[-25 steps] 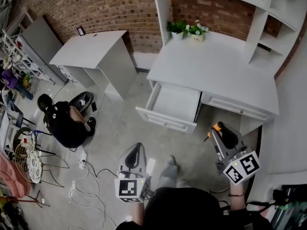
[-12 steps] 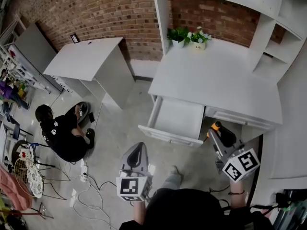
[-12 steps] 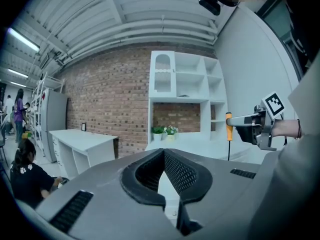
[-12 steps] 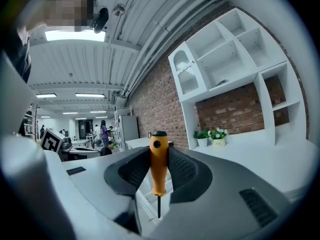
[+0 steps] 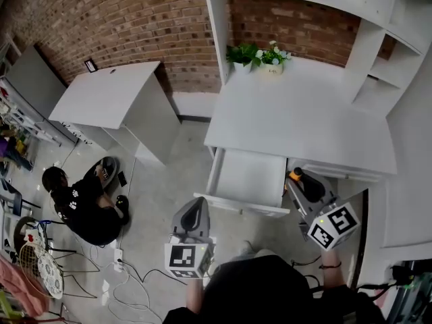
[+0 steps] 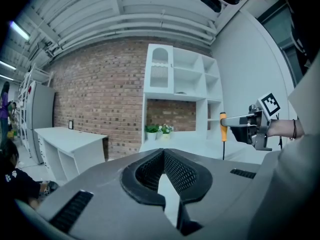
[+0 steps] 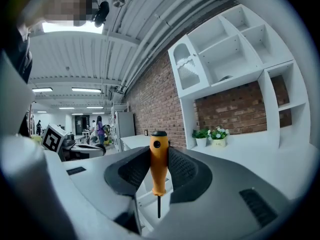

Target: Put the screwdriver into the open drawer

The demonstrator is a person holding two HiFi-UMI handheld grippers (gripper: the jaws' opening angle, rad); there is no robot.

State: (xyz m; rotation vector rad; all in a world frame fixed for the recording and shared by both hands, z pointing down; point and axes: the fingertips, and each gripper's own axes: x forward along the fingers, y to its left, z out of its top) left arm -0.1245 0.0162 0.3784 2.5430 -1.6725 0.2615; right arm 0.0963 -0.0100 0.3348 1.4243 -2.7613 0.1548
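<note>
Where the screwdriver sits: upright, its orange handle pinched in the right gripper and its shaft pointing down. It is at the lower right of the head view, just beside the right wall of the open drawer and not yet over it.
Right gripper: clamped on the handle, aimed at the desk.
Left gripper: tips meeting with nothing between them, low centre of the frame, near the drawer's front panel.
Change: both grippers and the viewer have closed in on the desk. The drawer was well ahead of the screwdriver and now lies alongside it.
Meaning: the approach looks nearly done. What remains, I judge, is a shift left over the drawer's bare bottom, then a release.
Drawer: pulled out, white, empty.
Desk: white top, bare except for potted plants at the back, with shelves above.
Room: brick wall across the top, second white table at upper left, grey floor with cables at lower left, person in black crouched at left.
</note>
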